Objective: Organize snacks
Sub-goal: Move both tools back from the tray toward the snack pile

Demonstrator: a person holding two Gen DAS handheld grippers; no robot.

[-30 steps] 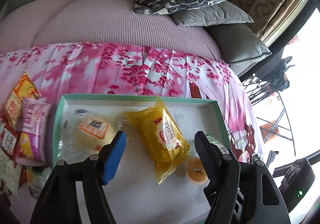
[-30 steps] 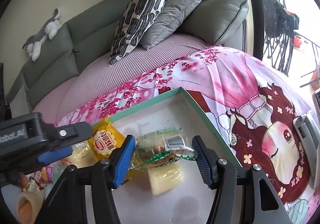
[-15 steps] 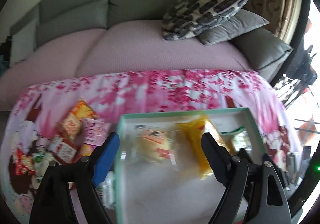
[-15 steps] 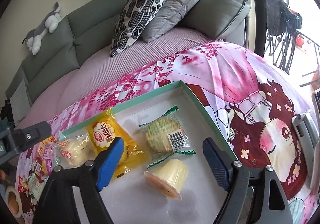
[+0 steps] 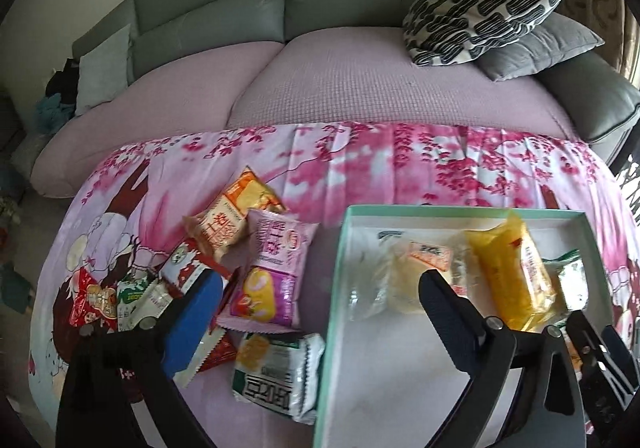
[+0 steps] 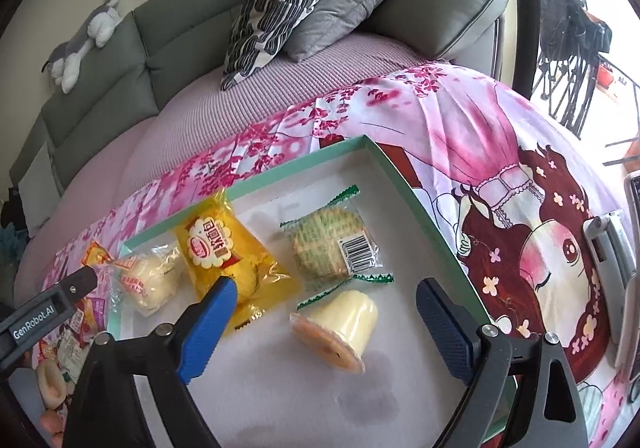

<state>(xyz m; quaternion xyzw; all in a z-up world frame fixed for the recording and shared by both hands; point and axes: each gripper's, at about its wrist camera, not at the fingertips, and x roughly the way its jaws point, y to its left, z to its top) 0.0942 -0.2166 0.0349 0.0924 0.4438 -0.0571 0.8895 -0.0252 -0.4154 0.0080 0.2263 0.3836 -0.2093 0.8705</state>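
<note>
A: Left gripper point(image 5: 318, 294)?
B: Jaws wide apart, just been opening, gripping nothing. Spread over the tray's point(image 5: 335, 288) left wall. Beyond the blue pad, outside the tray: red packet point(image 5: 93, 298), green-white packet point(image 5: 138, 294), orange packet point(image 5: 236, 221). Between the jaws, still on the cloth point(image 5: 360, 163): purple packet point(image 5: 274, 272), white packet point(image 5: 276, 372). Just past the black pad, in the tray: clear-wrapped bun point(image 5: 404, 272), then yellow packet point(image 5: 512, 272).

A: Right gripper point(image 6: 324, 312)?
B: Also wide apart, just been opening, empty. Left of the blue pad: bun point(image 6: 150, 280). Behind that pad, partly hidden: yellow packet point(image 6: 224, 248). Between the jaws, untouched: jelly cup point(image 6: 340, 328) on its side. Beyond it: green-edged biscuit point(image 6: 332, 244). All inside the tray point(image 6: 404, 183). Right of the dark pad: tray wall, then cloth point(image 6: 480, 135).
</note>
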